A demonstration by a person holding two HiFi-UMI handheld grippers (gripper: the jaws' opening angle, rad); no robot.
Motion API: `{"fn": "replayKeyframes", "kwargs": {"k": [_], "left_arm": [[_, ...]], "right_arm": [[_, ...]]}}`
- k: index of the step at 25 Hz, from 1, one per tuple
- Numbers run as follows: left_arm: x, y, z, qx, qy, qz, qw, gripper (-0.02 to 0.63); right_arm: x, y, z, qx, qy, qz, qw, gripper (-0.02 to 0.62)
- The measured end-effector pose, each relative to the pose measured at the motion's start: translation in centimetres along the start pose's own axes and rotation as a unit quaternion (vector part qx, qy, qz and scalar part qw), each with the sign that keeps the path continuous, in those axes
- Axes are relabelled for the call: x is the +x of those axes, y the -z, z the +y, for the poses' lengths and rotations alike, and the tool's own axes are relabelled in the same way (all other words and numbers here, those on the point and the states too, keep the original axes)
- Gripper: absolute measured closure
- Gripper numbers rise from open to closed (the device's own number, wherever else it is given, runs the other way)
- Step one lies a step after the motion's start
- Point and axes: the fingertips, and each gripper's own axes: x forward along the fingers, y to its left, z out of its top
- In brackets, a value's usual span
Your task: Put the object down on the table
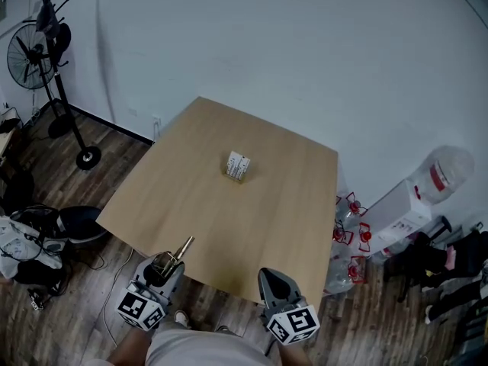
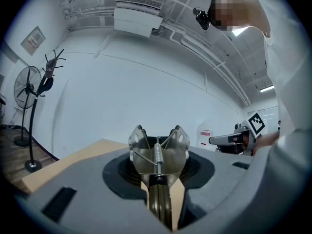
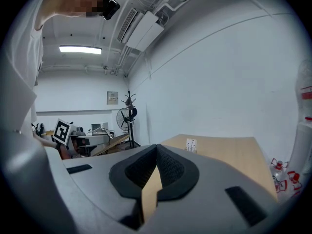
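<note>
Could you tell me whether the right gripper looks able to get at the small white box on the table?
Probably yes: nothing lies on the table between the right gripper and the small white box; its jaws are shut and empty, so they must open first.

From the head we look steeply down over the whole tabletop [image 1: 229, 227] from beyond its near edge. Our left tool [image 1: 169, 262] and right tool [image 1: 270, 274] sit at that edge. Their cameras face low across the tabletop toward the white wall [image 1: 290, 52], and the left has a metal clip [image 2: 158, 155] close before the lens. All three views share the fan [image 1: 34, 48].
</note>
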Motion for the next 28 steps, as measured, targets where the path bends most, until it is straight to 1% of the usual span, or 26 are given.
{"fn": "replayKeyframes", "kwargs": {"k": [7,15,21,25,28], "left_arm": [[1.8,1.7,0.4,-0.01,0.016,0.019,0.9996,0.44],[4.1,3.4,1.3,-0.011,0.033,0.04,0.9986,0.44],[5.6,4.8,1.6,-0.004,0.048,0.057,0.9972,0.44],[6.9,5.2,2.0,-0.013,0.053,0.06,0.9967,0.44],[8.3,5.8,2.5,-0.012,0.06,0.069,0.9958,0.44]], "right_arm": [[-0.8,1.3,-1.2,0.012,0.027,0.014,0.999,0.596],[-1.0,0.7,-1.8,0.008,0.048,0.011,0.999,0.597],[-1.4,0.2,-2.7,0.002,0.067,0.006,0.998,0.597],[-1.7,0.0,-3.1,0.004,0.077,0.002,0.997,0.597],[-1.8,0.2,-3.2,0.007,0.083,0.001,0.997,0.597]]}}
